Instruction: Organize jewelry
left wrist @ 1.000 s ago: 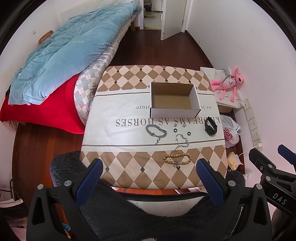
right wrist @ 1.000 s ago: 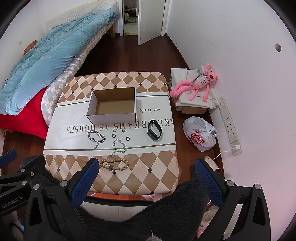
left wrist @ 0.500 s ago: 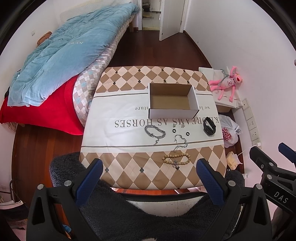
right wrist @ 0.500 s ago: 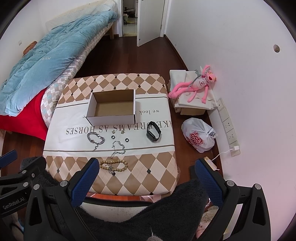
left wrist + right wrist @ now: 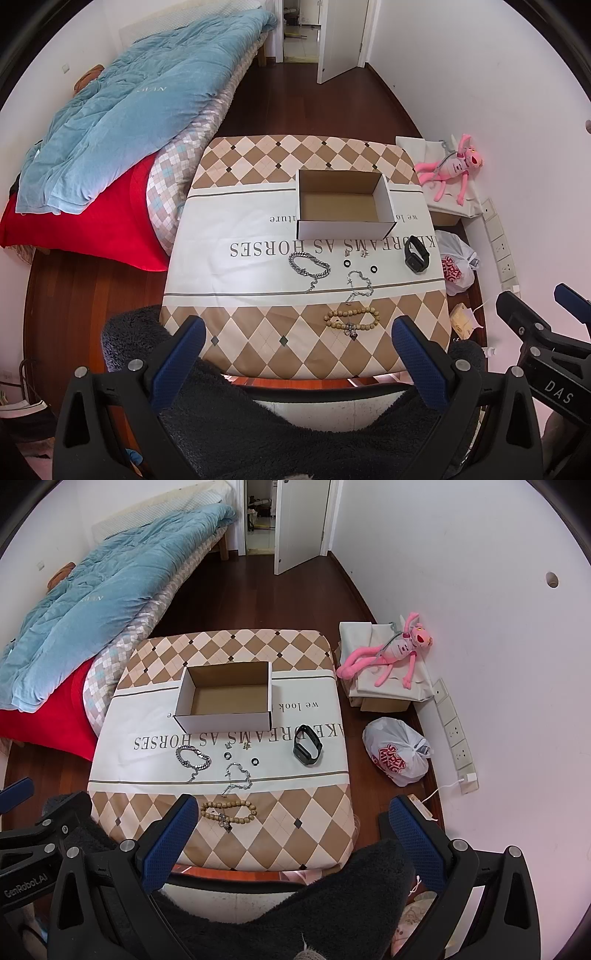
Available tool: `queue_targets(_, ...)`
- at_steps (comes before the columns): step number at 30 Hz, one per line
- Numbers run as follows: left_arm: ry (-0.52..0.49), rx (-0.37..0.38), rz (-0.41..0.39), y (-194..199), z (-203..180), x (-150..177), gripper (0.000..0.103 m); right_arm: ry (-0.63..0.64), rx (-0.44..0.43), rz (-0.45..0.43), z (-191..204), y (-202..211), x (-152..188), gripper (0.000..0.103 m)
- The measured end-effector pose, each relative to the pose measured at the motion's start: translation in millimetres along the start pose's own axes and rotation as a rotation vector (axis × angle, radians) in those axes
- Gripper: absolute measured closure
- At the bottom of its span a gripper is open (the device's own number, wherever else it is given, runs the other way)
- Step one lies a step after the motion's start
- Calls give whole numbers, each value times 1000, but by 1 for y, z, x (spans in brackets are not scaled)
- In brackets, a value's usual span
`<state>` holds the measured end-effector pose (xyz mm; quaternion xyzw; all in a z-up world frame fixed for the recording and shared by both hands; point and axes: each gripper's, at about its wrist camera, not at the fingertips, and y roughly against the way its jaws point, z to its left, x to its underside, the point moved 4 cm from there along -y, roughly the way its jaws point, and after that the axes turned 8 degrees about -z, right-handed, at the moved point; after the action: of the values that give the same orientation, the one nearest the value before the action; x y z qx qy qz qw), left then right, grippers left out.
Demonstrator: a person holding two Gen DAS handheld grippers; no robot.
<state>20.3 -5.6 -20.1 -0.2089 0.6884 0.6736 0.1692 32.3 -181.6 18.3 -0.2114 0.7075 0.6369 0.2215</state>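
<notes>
An empty white cardboard box (image 5: 344, 206) (image 5: 225, 698) stands mid-table on a checked cloth. In front of it lie a silver chain bracelet (image 5: 309, 265) (image 5: 192, 757), a thin silver necklace (image 5: 359, 284) (image 5: 238, 775), two small dark rings (image 5: 347, 263) (image 5: 228, 755), tiny earrings (image 5: 356, 253), a black smart band (image 5: 416, 254) (image 5: 307, 745) and a wooden bead bracelet (image 5: 352, 319) (image 5: 229, 812). My left gripper (image 5: 295, 354) and right gripper (image 5: 291, 830) are both open and empty, held high above the table's near edge, over a dark fuzzy chair back.
A bed with blue quilt (image 5: 122, 110) and red sheet lies left of the table. On the floor to the right are a pink plush toy (image 5: 391, 650) on a bag, a white plastic bag (image 5: 397, 755) and wall sockets. A door stands open at the back.
Both grippers have drifted slightly; the table scene shifts a little left and down in view. Nothing on the table has moved, and the jaws stay open.
</notes>
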Motion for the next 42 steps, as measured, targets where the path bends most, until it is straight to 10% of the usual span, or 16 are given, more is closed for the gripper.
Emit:
queue_targets(17, -50, -50, 1, -46, -1, -6, 0, -48, 23, 31, -12, -32, 4, 0)
queue_targets(34, -93, 1, 329, -220, -25, 72, 1, -115, 50, 271, -39, -200, 86, 19)
queue_targets(42, -77, 56, 367, -247, -36, 91, 21, -150, 24, 318, -42, -228, 109, 31)
